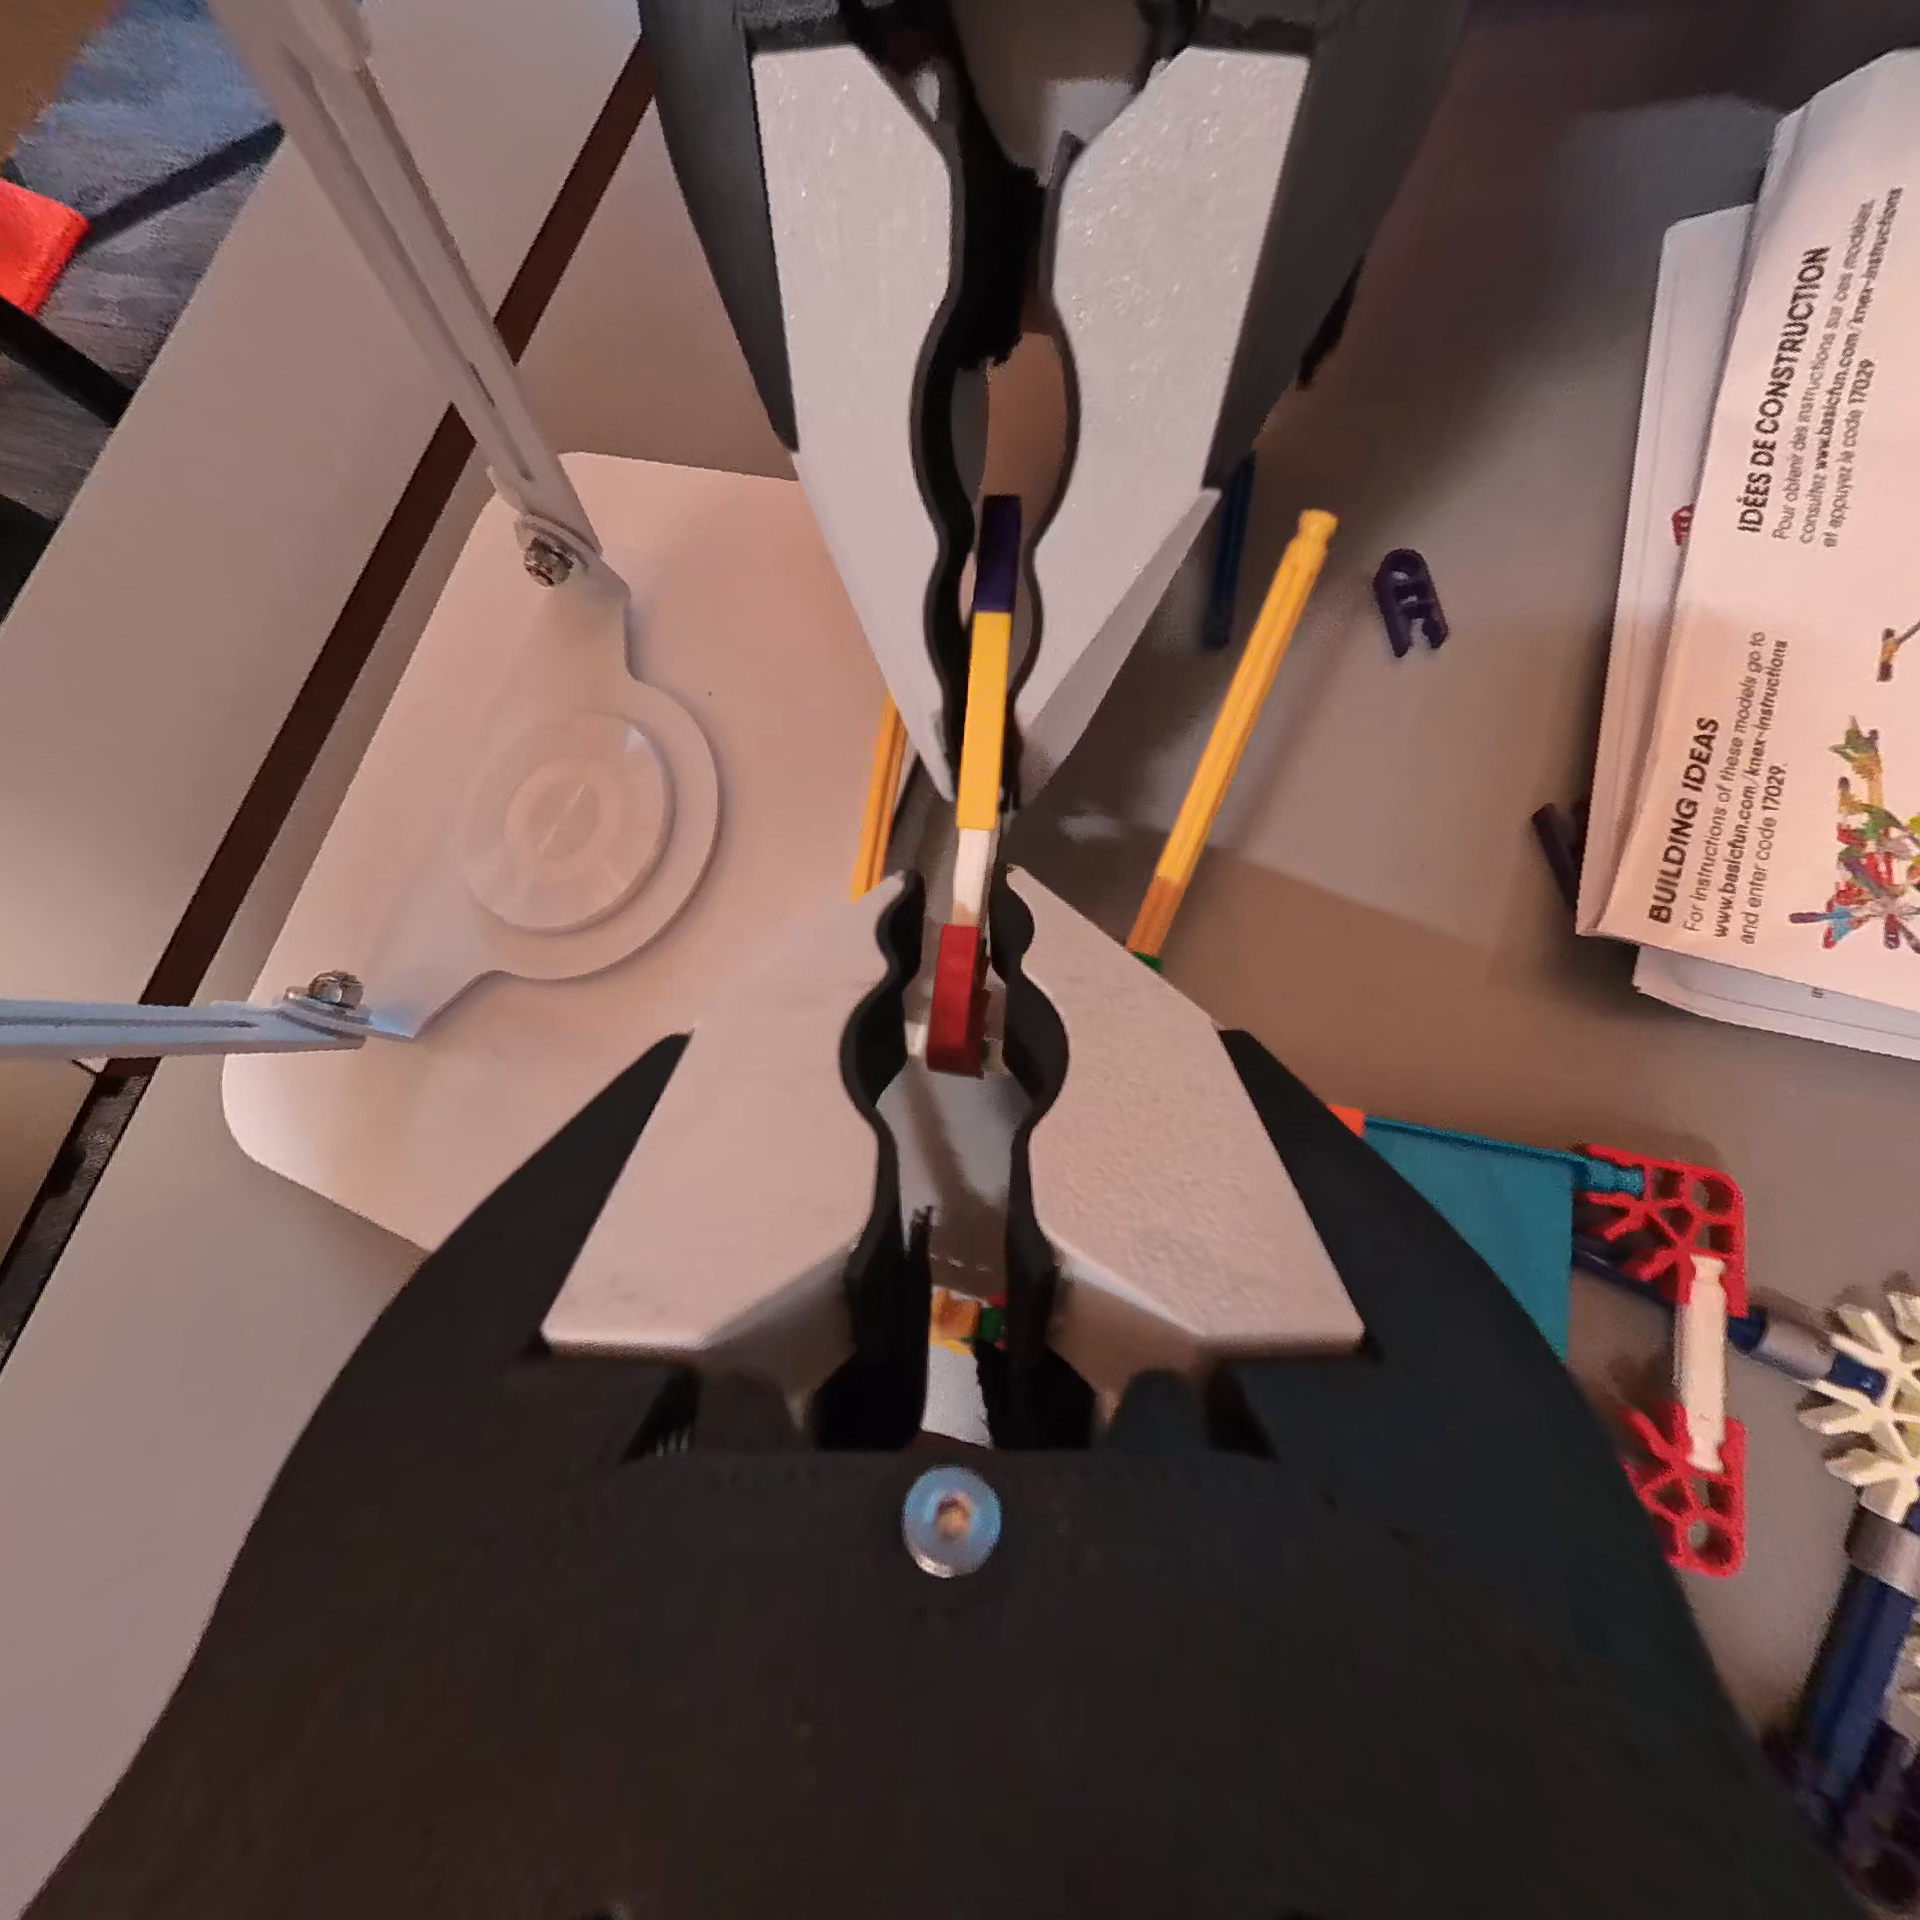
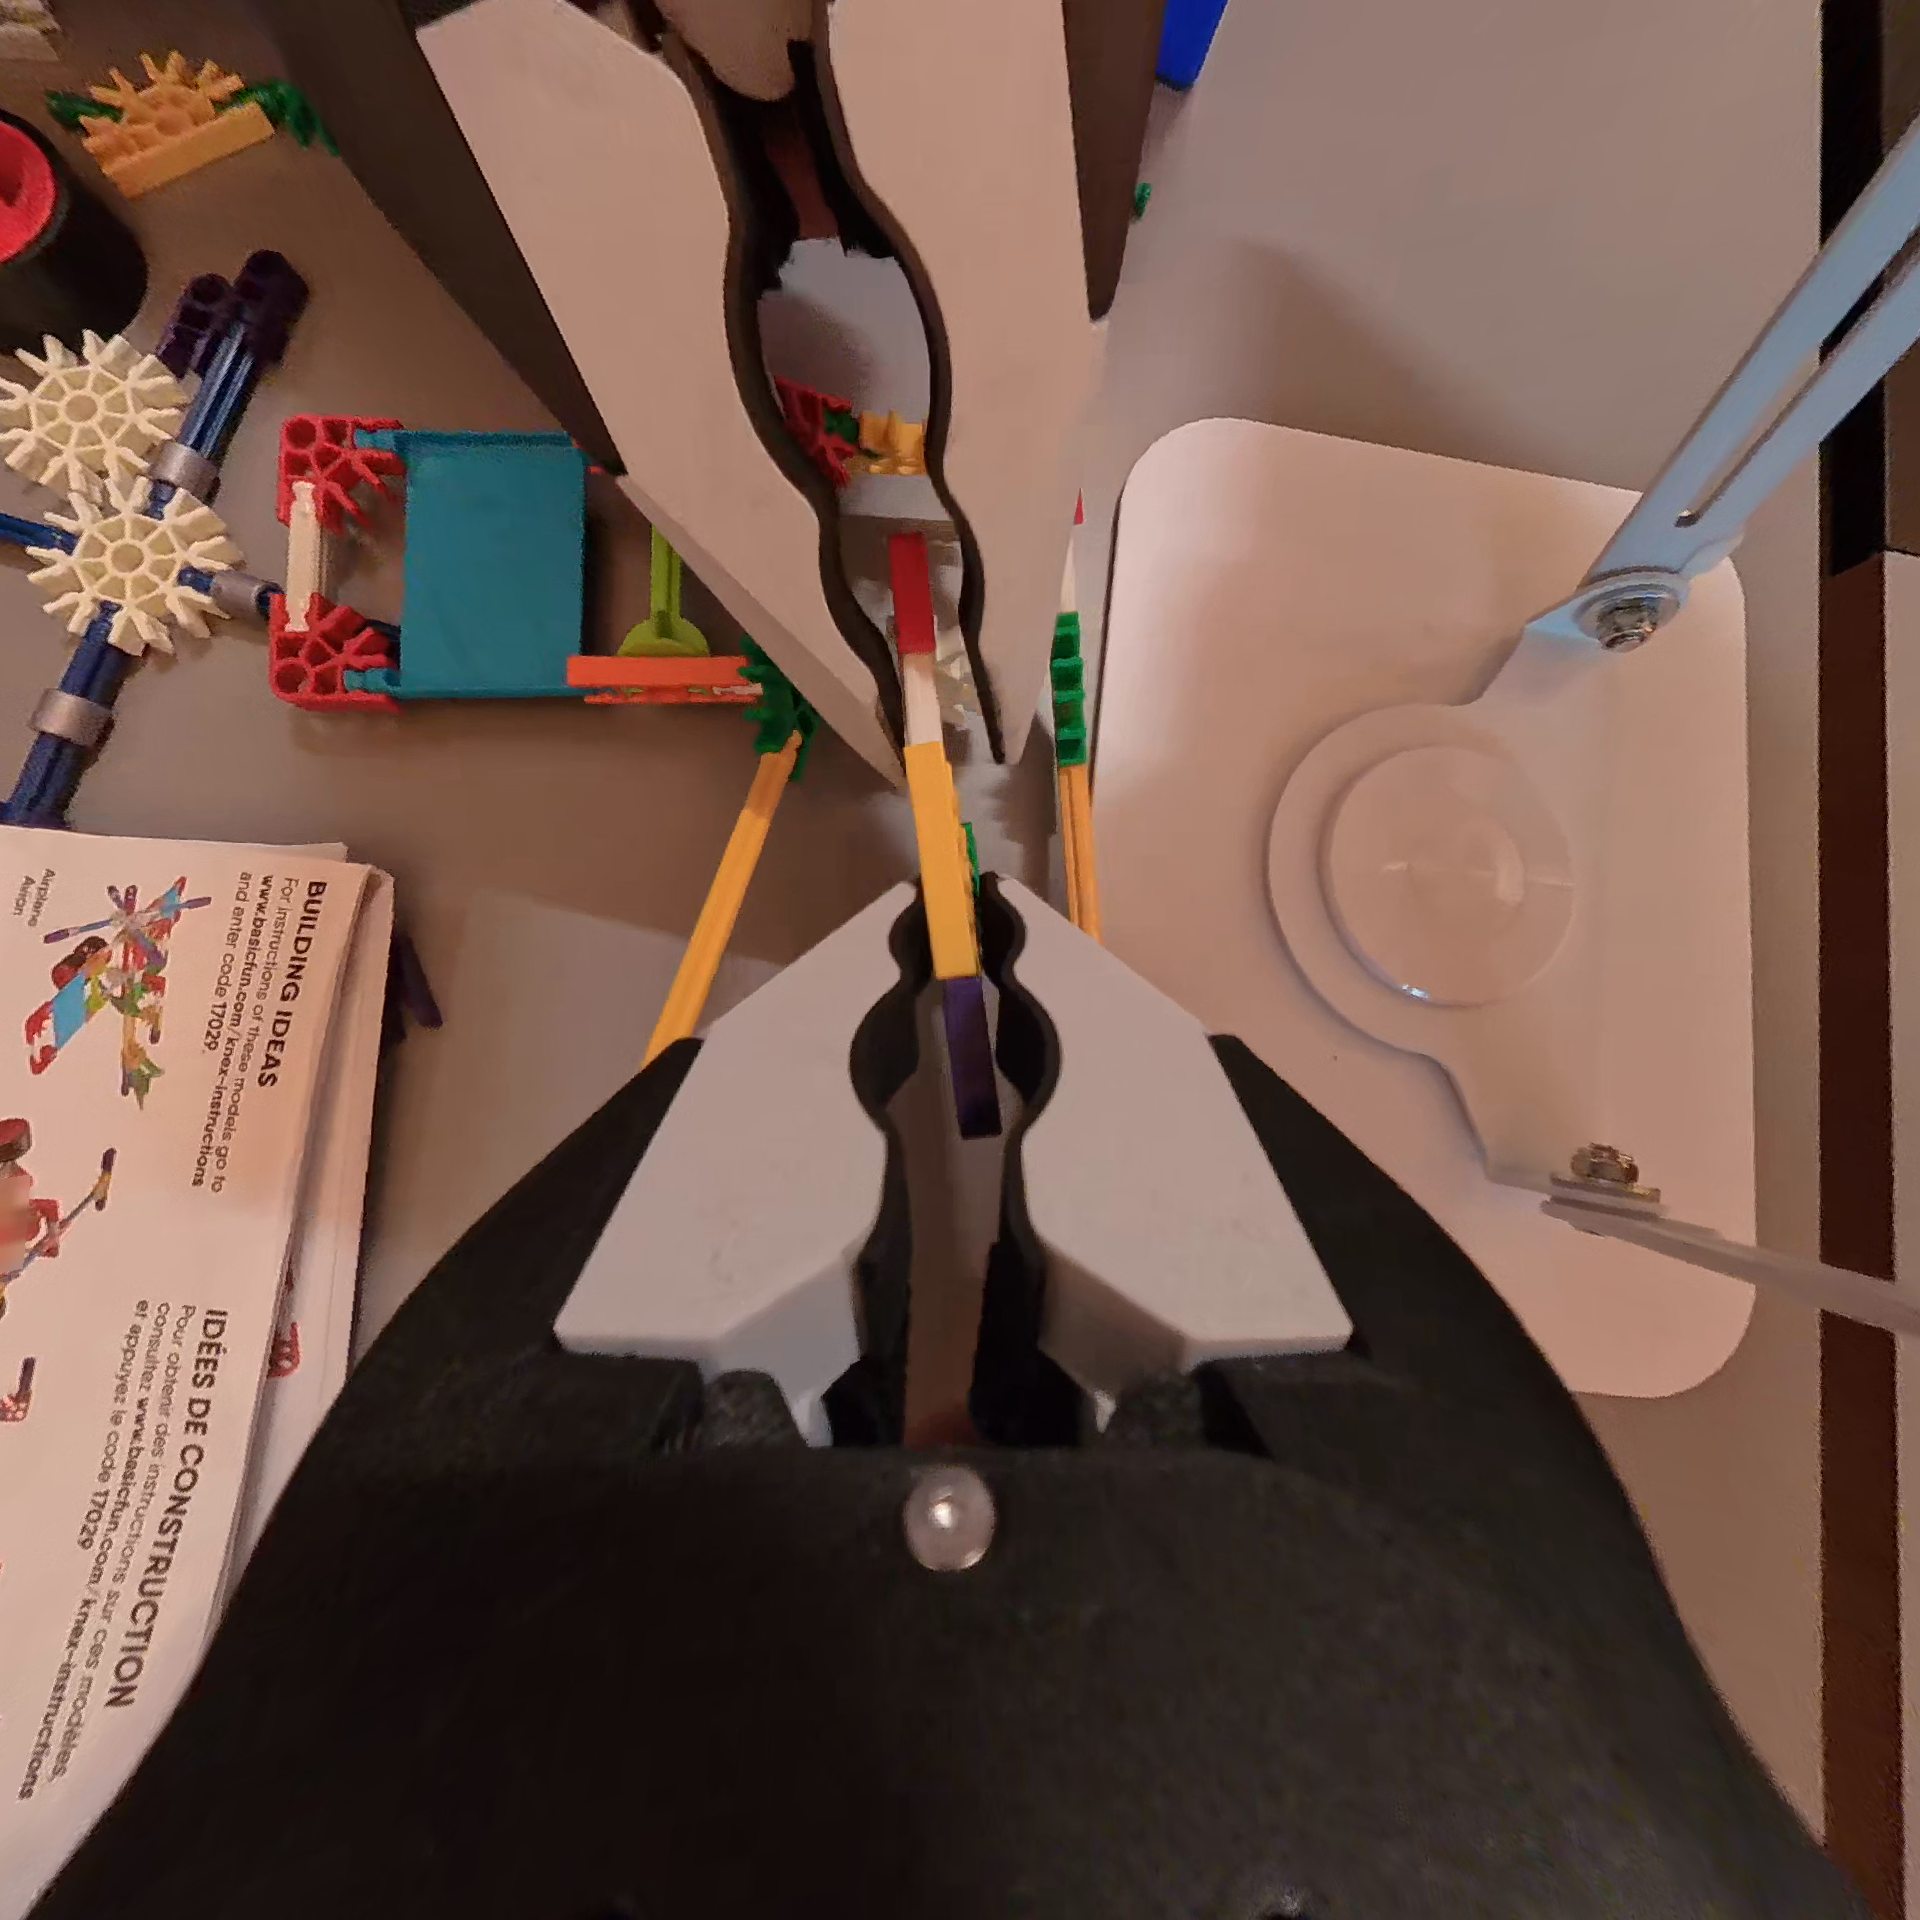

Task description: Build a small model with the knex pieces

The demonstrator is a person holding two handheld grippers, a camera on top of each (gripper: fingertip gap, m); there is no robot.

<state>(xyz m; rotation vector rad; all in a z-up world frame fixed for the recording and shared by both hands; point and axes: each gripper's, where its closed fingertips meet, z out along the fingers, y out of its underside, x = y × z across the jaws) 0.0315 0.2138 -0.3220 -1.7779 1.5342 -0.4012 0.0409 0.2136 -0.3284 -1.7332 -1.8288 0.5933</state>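
Note:
A thin chain of building-toy pieces runs between my two grippers: a red connector, a white rod, a yellow rod and a purple connector. My left gripper is shut on the red connector end. My right gripper is shut on the purple connector and the near end of the yellow rod. The grippers face each other tip to tip, a short way above the grey table. The right gripper enters the left wrist view from the top, the left gripper the right wrist view.
A white base plate with a clear dome and two metal arms lies beside the grippers. Loose yellow rods and a purple connector lie beneath. An instruction booklet, a teal panel with red connectors and white snowflake connectors lie on the other side. Less than 4 cm separates the two grippers' tips.

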